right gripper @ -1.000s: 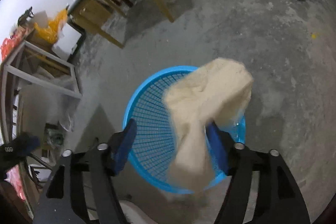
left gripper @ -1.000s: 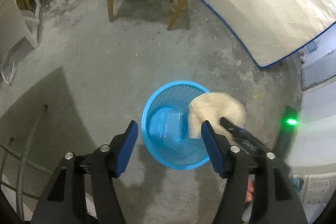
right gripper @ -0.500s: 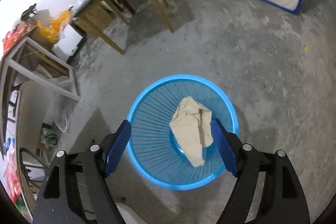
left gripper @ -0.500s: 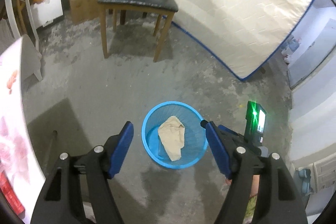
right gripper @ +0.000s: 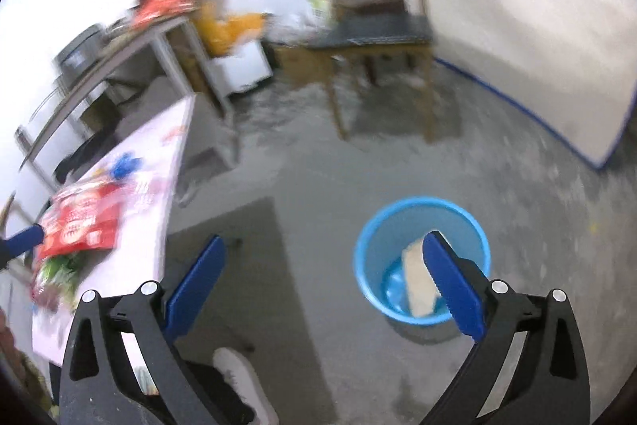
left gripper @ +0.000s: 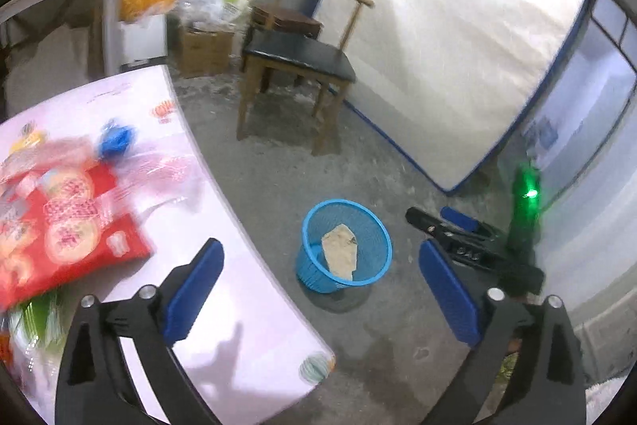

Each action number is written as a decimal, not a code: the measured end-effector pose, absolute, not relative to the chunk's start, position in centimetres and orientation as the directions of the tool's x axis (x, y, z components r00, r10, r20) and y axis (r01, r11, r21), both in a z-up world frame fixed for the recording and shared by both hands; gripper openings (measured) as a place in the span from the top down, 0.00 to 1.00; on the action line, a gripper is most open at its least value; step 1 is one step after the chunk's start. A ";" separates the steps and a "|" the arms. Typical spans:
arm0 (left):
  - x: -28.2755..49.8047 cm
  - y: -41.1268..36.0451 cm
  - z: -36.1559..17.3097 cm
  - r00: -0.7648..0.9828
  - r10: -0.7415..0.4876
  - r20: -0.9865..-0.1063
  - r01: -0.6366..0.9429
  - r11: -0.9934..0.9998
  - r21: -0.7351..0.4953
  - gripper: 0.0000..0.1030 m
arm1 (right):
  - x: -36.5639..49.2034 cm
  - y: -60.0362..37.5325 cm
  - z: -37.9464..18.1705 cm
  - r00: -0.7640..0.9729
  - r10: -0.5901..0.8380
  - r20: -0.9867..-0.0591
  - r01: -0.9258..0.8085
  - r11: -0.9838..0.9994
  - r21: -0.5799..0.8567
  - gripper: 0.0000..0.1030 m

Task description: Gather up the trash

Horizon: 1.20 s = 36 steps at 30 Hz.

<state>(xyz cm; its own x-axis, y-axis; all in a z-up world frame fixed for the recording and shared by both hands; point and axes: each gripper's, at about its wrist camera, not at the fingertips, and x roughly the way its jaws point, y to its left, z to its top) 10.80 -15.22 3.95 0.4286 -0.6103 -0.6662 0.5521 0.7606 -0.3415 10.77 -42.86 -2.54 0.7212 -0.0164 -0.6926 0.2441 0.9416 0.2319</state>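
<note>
A blue mesh bin (left gripper: 370, 226) stands on the concrete floor with a beige crumpled paper (left gripper: 339, 250) lying inside; both show in the right wrist view, the bin (right gripper: 378, 230) and the paper (right gripper: 414, 265). My left gripper (left gripper: 322, 289) is open and empty, raised above the table edge and bin. My right gripper (right gripper: 324, 281) is open and empty, high above the floor left of the bin; it also shows in the left wrist view (left gripper: 446, 222). A red snack bag (left gripper: 67, 230) and a blue wrapper (left gripper: 115, 140) lie on the white table (left gripper: 239, 325).
A wooden chair (left gripper: 302, 58) with a black seat stands behind the bin. A white mattress (left gripper: 458, 38) leans on the wall at right. A cardboard box (left gripper: 205, 46) and bags sit at the back. A white shoe (right gripper: 243, 381) is below my right gripper.
The beige paper dropped from my right gripper into the bin. Both grippers then rose and swung left, bringing the table and its wrappers into view.
</note>
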 end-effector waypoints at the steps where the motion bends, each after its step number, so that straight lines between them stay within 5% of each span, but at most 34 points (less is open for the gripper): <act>1: 10.4 -13.9 4.1 0.441 -0.610 -0.659 0.537 0.767 -0.351 0.06 | 10.9 -41.5 -1.5 0.731 -0.001 -0.682 0.214 0.950 0.228 0.08; 8: 7.9 -2.1 4.3 0.568 -0.525 -0.634 0.404 0.849 -0.342 0.05 | 12.8 -31.2 1.9 0.749 0.093 -0.657 0.040 0.982 0.185 0.08; 18: 4.7 9.0 0.7 0.703 -0.367 -0.609 0.201 0.924 -0.325 0.05 | 14.9 -17.8 -0.9 0.664 0.216 -0.716 -0.202 0.974 0.107 0.08; 36: 5.8 15.1 -1.3 0.795 -0.245 -0.555 0.132 0.963 -0.237 0.05 | 16.5 -9.8 -1.7 0.591 0.295 -0.751 -0.216 0.955 0.205 0.08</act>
